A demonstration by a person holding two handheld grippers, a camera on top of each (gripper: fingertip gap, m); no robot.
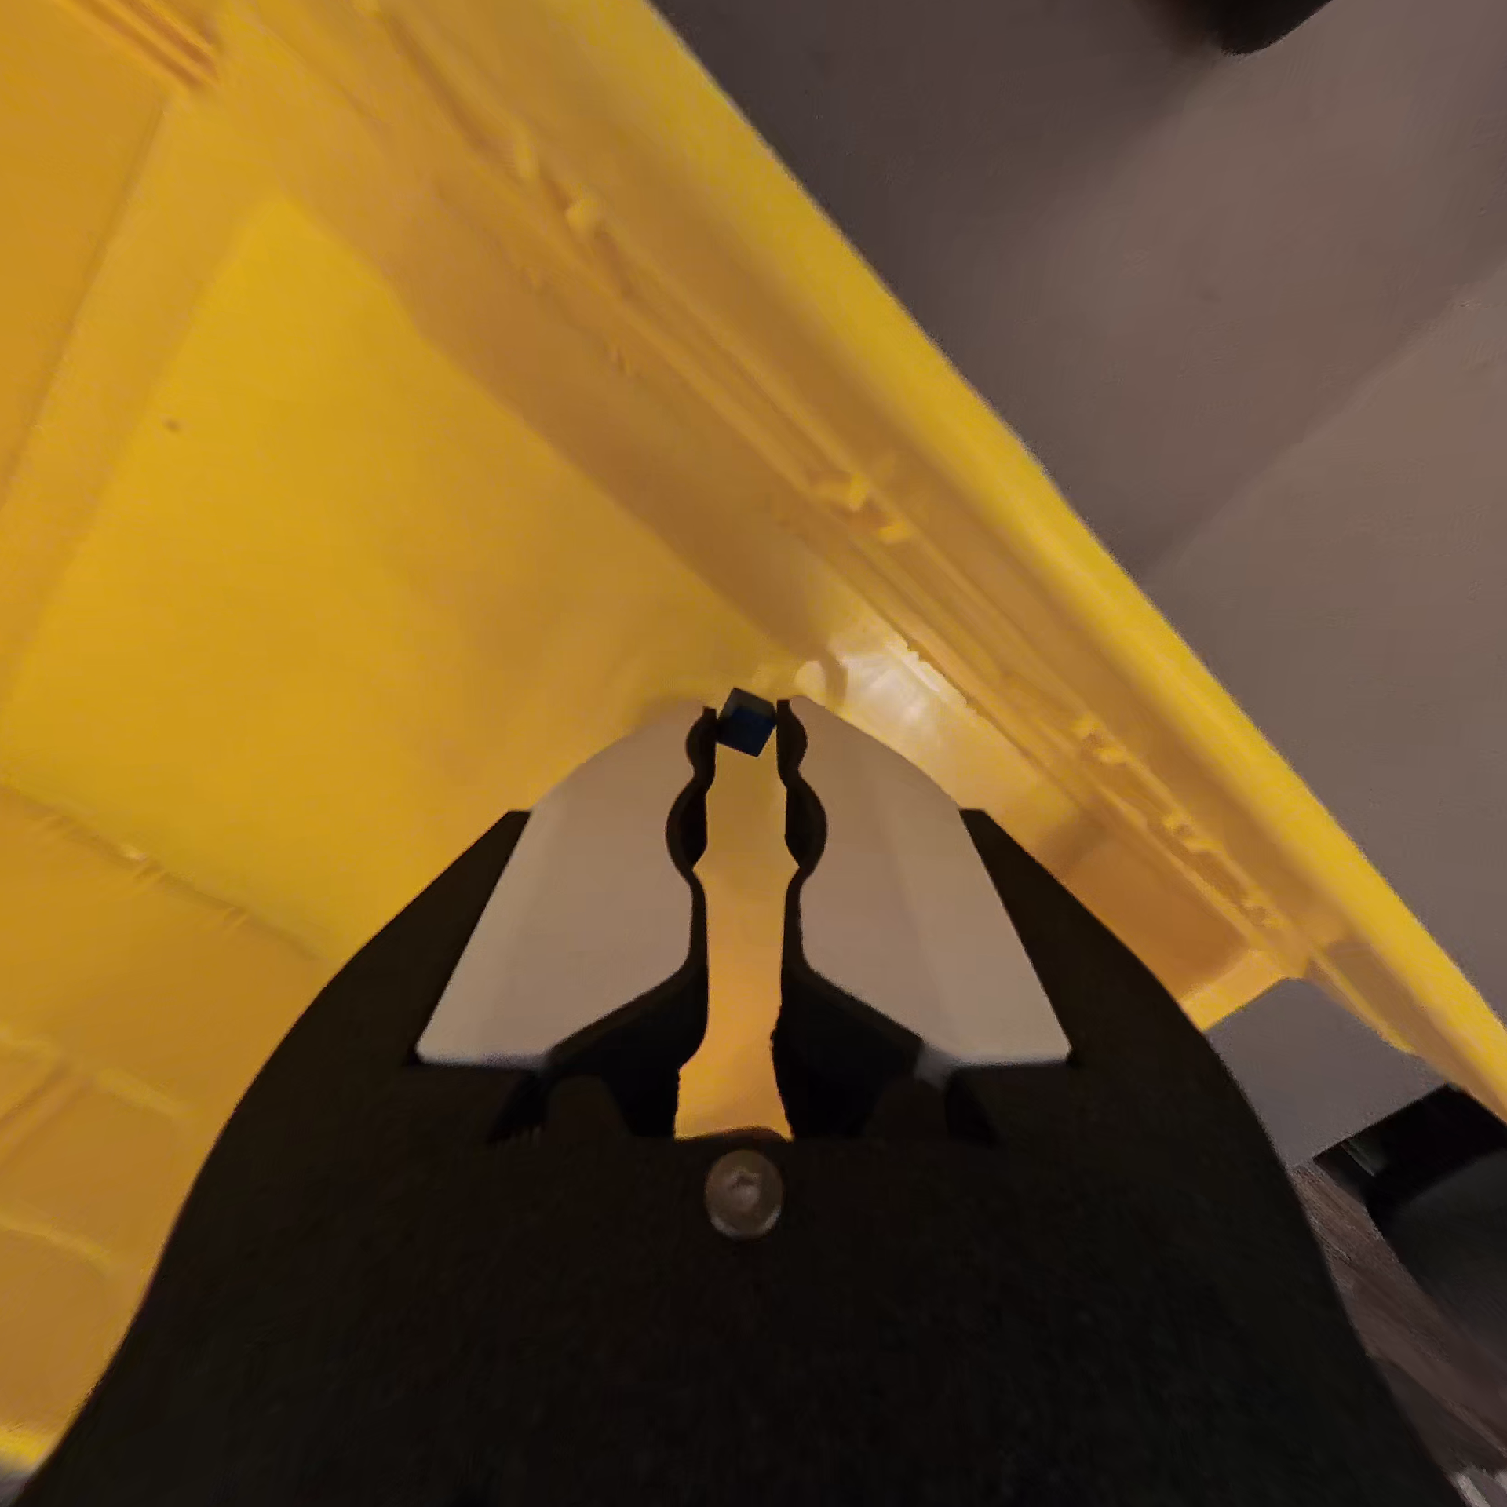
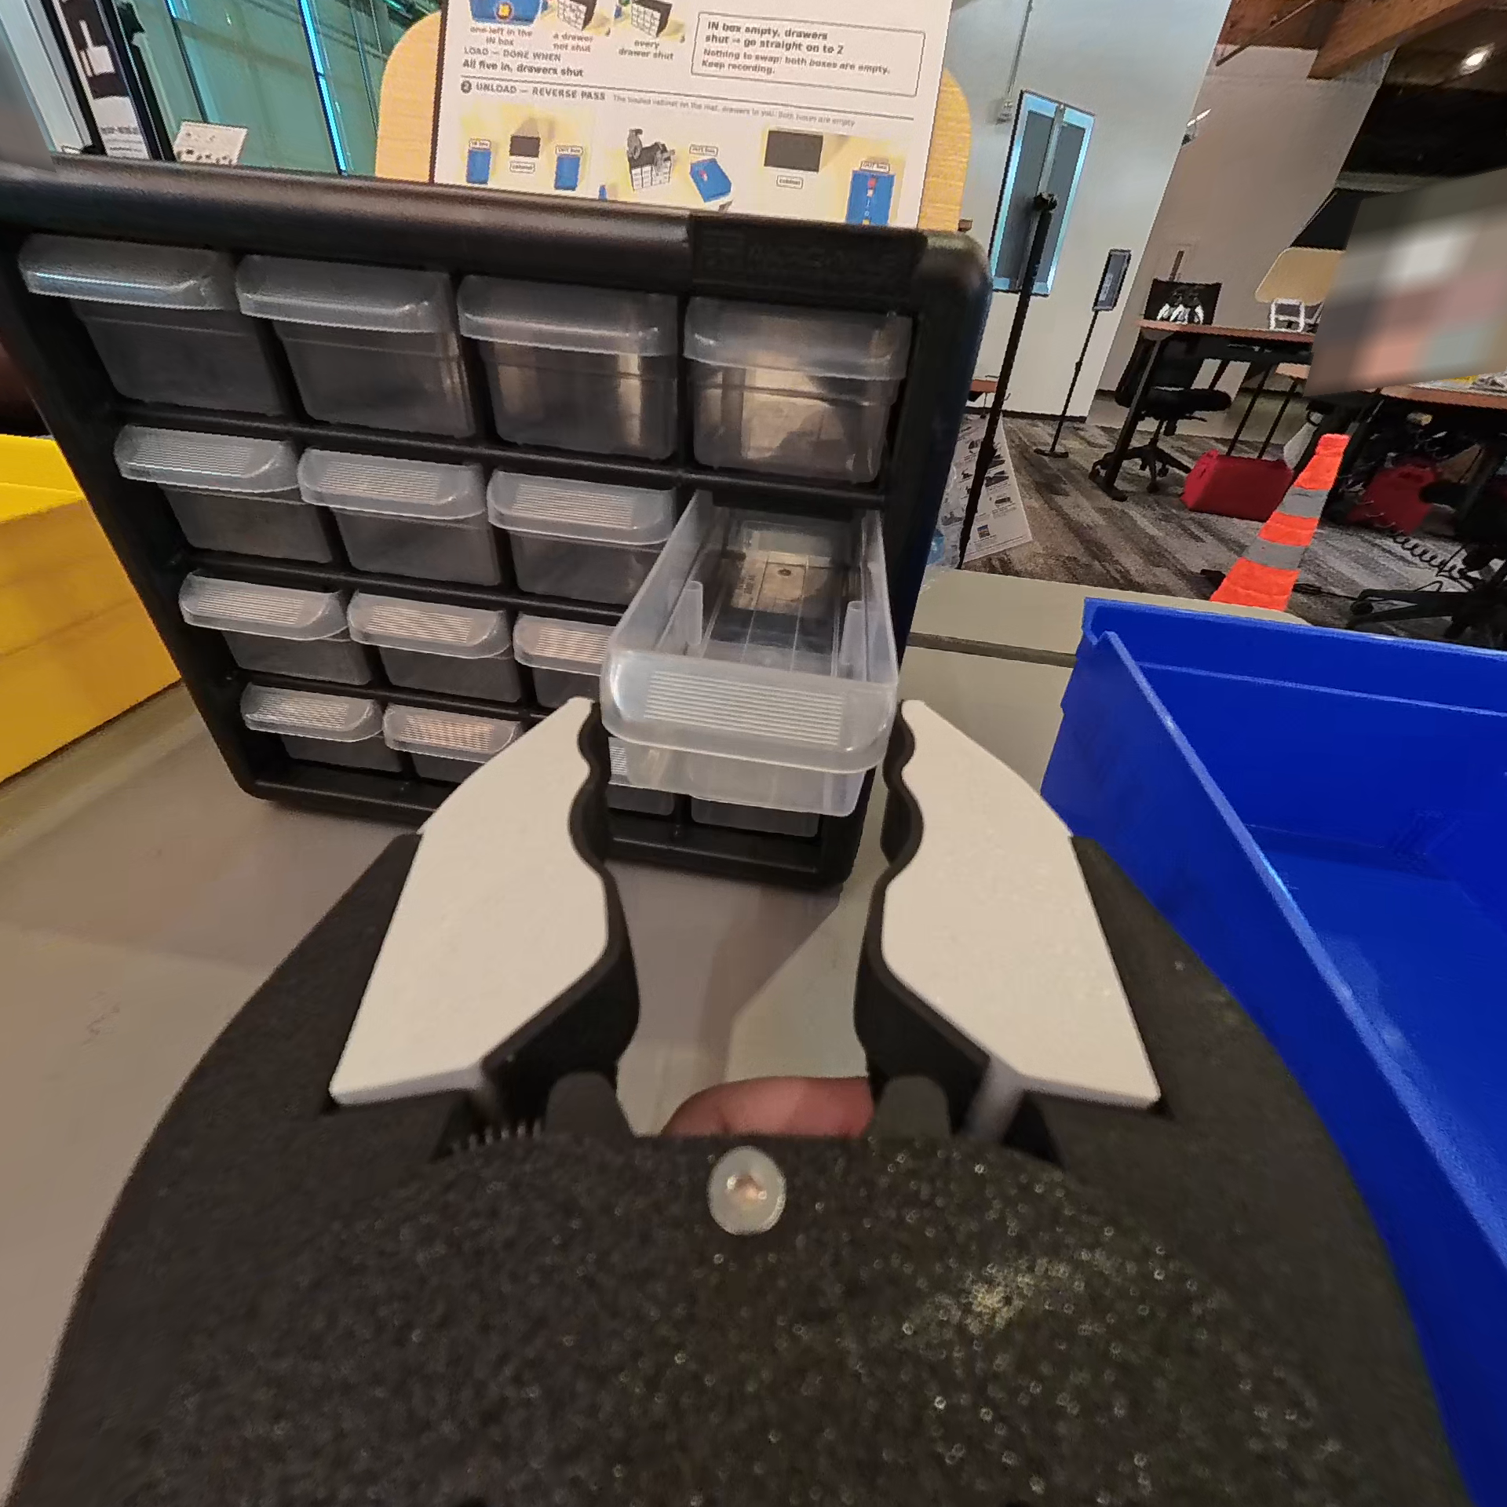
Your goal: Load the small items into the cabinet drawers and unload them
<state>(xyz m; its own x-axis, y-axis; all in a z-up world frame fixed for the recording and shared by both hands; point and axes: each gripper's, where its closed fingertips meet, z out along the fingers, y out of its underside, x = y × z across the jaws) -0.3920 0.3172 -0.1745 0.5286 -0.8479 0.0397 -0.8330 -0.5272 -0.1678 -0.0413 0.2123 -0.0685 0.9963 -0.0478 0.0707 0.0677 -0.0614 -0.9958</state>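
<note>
In the left wrist view my left gripper (image 1: 745,718) is deep inside a yellow bin (image 1: 342,506). It is shut on a small blue cube (image 1: 744,724), pinched at the very fingertips, close to the bin's inner corner. In the right wrist view my right gripper (image 2: 742,726) straddles the front of a clear drawer (image 2: 750,652). The drawer is pulled out of the black cabinet (image 2: 506,220), in the right column, second row. Both pads (image 2: 594,750) lie against the drawer's sides. The drawer looks empty. The other drawers are closed.
A blue bin (image 2: 1305,815) stands to the right of the cabinet on the grey table (image 2: 163,938). The yellow bin (image 2: 57,603) is to the cabinet's left. An instruction poster (image 2: 685,106) stands behind the cabinet. An orange cone (image 2: 1288,530) stands on the floor beyond. The left gripper's tips are roughly 40 cm from the right gripper's.
</note>
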